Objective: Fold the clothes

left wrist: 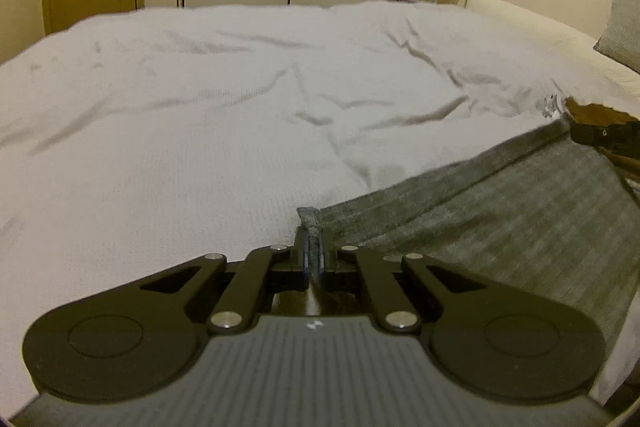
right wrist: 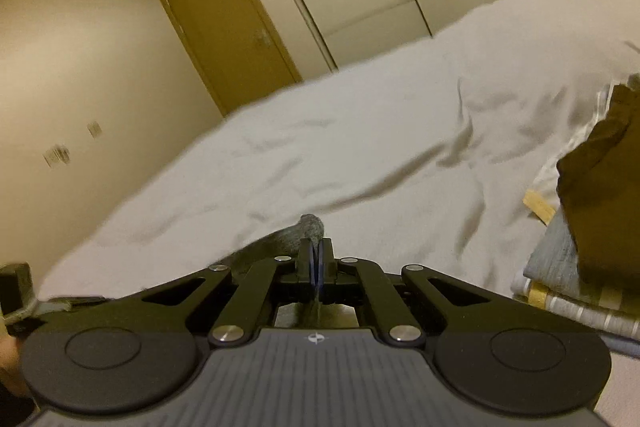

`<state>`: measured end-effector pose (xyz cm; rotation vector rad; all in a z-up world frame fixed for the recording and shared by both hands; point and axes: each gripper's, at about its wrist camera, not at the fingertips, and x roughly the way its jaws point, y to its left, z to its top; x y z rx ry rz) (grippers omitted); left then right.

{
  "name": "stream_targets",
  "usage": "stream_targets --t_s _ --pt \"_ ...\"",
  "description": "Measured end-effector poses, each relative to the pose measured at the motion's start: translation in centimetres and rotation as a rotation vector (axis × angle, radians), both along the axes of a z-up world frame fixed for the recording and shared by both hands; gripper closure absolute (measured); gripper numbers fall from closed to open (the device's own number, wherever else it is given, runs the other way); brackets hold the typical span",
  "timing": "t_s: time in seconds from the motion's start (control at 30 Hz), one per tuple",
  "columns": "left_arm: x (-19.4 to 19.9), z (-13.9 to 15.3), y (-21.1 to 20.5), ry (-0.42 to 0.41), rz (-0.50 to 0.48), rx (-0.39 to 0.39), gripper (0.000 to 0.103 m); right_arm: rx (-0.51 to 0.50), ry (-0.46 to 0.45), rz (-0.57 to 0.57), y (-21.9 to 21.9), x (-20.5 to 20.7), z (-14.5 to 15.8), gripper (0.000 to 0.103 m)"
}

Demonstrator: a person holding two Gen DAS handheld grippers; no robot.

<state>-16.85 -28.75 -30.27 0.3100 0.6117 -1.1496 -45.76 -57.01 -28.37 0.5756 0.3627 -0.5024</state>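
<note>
Both jaws were clamped tight on corners of the grey garment (left wrist: 480, 211), stretched toward 3 o'clock; thin pinches could be slipped out if tugged.

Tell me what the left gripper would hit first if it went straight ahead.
Probably the white bedspread. The left gripper, shut on a corner of the grey cloth, points low across the bed; depth is unclear.

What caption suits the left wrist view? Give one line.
Left gripper pinches a corner of the grey cloth above the white bed.
</note>
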Motion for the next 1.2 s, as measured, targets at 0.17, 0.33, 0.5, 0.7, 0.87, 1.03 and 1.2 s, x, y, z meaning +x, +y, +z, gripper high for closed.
stream_targets --t_s 0.17,0.33,0.5,0.7,0.87,1.03,1.2 --pt "-0.1 -0.7 -0.5 -0.005 0.004 0.026 0.1 0.024 0.133 0.04 -0.2 1.6 -2.7 0.103" --pt "0.4 0.0 -0.4 0.014 -0.004 0.034 0.096 0.013 0.098 -0.02 0.3 -0.3 -1.3 0.076" --pt "-0.2 1.9 1.4 -0.028 0.04 0.0 0.092 -0.049 0.049 -0.054 2.8 -4.3 1.5 0.076" --pt "-5.1 5.2 4.3 -0.146 -0.036 -0.061 0.093 0.033 -0.021 -0.034 6.4 -7.8 0.8 0.076" --pt "-11.3 4.8 3.5 -0.174 -0.26 -0.055 0.089 0.111 -0.073 0.003 7.5 -7.5 -0.5 0.076" --pt "-13.8 0.7 1.7 -0.204 -0.322 0.088 0.09 0.126 -0.041 -0.001 6.6 -6.5 -1.2 0.102" --pt "-13.8 0.1 2.0 -0.195 -0.309 0.095 0.09 0.119 -0.02 -0.1 5.3 -8.0 -1.7 0.101"
